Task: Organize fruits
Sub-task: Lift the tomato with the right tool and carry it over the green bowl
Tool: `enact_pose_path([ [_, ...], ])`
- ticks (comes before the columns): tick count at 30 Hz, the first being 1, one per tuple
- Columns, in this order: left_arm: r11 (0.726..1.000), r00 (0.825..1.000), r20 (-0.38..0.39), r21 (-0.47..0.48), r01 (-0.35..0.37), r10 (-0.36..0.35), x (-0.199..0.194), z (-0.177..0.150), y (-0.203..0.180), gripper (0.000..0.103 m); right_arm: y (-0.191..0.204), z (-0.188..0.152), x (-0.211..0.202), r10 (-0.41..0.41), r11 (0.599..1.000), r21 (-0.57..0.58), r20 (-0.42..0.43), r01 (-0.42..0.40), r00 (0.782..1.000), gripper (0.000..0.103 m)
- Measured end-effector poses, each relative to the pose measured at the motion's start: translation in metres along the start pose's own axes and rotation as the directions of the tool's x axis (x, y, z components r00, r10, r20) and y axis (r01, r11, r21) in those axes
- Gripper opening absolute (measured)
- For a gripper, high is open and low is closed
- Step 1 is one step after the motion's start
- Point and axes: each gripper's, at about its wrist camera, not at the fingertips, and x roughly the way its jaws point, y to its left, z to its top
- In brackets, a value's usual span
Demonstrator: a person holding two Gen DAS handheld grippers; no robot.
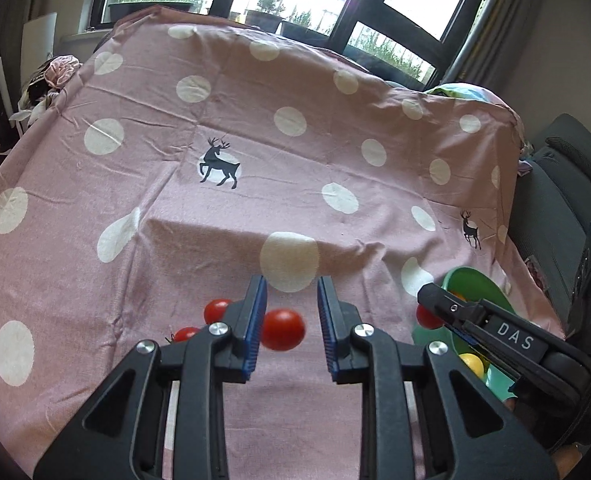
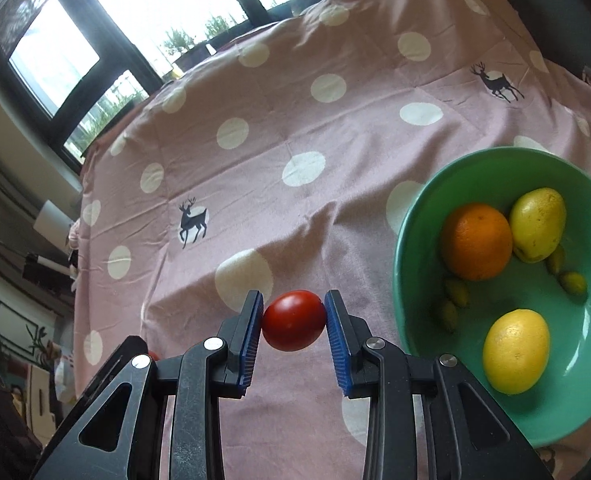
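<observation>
My right gripper [image 2: 294, 320] is shut on a red tomato [image 2: 293, 320] and holds it above the pink cloth, just left of the green bowl [image 2: 415, 216]. The bowl holds an orange [image 2: 477, 240], a yellow pear [image 2: 537, 224], a lemon [image 2: 515, 350] and several small green-yellow fruits [image 2: 455, 292]. My left gripper [image 1: 291, 312] is open, with a red tomato [image 1: 284, 329] lying between its fingers on the cloth. Two more red tomatoes [image 1: 215, 310] [image 1: 185, 334] lie to its left. In the left wrist view the right gripper [image 1: 439, 308] holds its tomato [image 1: 427, 318] by the bowl [image 1: 475, 280].
A pink tablecloth [image 1: 255, 140] with white dots and deer prints covers the table. Windows stand behind the far edge. A dark chair [image 1: 555, 200] stands at the right edge of the table.
</observation>
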Motion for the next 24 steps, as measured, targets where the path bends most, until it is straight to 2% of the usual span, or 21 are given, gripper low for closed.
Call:
enact_pose_path([
  [4, 0.998, 0.998, 0.016, 0.034, 0.057, -0.057, -0.007, 0.000, -0.013, 0.024, -0.005, 0.001, -0.014, 0.008, 1.000, 0.015, 0.034, -0.008, 0.999, 0.034],
  [8, 0.998, 0.999, 0.006, 0.056, 0.039, -0.040, -0.004, -0.002, -0.016, 0.024, -0.007, 0.002, -0.021, 0.014, 1.000, 0.019, 0.055, -0.015, 0.998, 0.034],
  [12, 0.997, 0.993, -0.101, 0.046, 0.059, -0.054, 0.020, -0.008, -0.009, 0.025, -0.010, 0.002, -0.023, 0.012, 1.000, 0.028, 0.060, -0.014, 0.998, 0.034],
  [14, 0.997, 0.983, -0.170, 0.037, 0.074, -0.067, 0.035, -0.013, -0.007, 0.026, -0.011, 0.002, -0.023, 0.014, 0.999, 0.035, 0.062, -0.016, 0.998, 0.033],
  [18, 0.992, 0.970, -0.209, 0.006, 0.125, -0.121, 0.056, -0.015, -0.014, 0.028, -0.015, 0.001, -0.026, 0.018, 0.999, 0.044, 0.067, -0.021, 0.998, 0.033],
  [24, 0.997, 0.958, -0.284, 0.040, 0.060, -0.046, 0.097, -0.019, -0.015, 0.026, -0.024, 0.002, -0.030, 0.033, 0.997, 0.066, 0.072, -0.038, 0.997, 0.033],
])
